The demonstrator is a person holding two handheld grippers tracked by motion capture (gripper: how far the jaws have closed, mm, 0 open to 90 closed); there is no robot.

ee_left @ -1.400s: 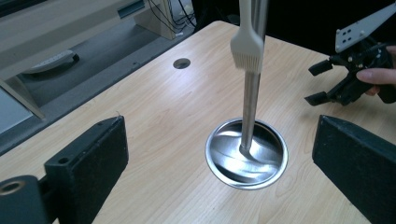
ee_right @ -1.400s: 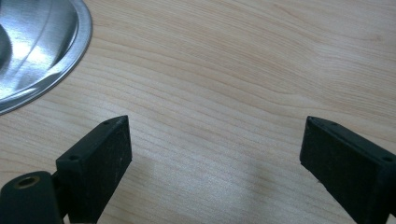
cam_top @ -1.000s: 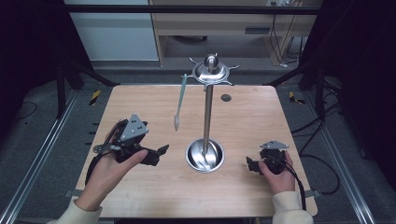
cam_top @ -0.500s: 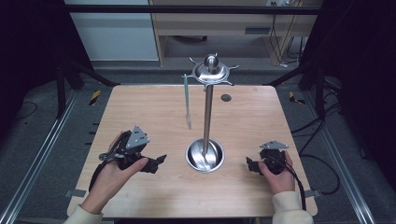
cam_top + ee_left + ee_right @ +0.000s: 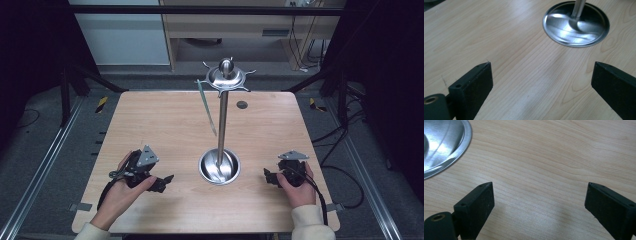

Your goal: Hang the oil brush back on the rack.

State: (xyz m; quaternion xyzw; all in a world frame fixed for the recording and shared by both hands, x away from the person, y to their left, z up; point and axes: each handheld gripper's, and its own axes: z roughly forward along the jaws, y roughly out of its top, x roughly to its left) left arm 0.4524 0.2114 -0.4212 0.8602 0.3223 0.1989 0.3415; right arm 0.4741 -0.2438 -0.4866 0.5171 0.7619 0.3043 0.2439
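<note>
Left hand-held gripper [image 5: 162, 183] low over counter [image 5: 150, 125], jaws spread, empty. Right hand-held gripper [image 5: 270, 177] likewise spread, empty. Between them, steel stand [image 5: 220, 125], round base [image 5: 576, 23] just ahead. Long utensil [image 5: 206, 107] hangs from top hook. Risk: reaching past pole could knock tall stand over or set utensil swinging.

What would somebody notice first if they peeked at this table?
Probably the tall shiny metal stand in the middle of the wooden table, with its round dish-shaped base and a long thin utensil hanging from the hooked top. Next, the two black tools near the front edge: the left gripper and the right gripper, each in a hand, jaws open and holding nothing.
</note>
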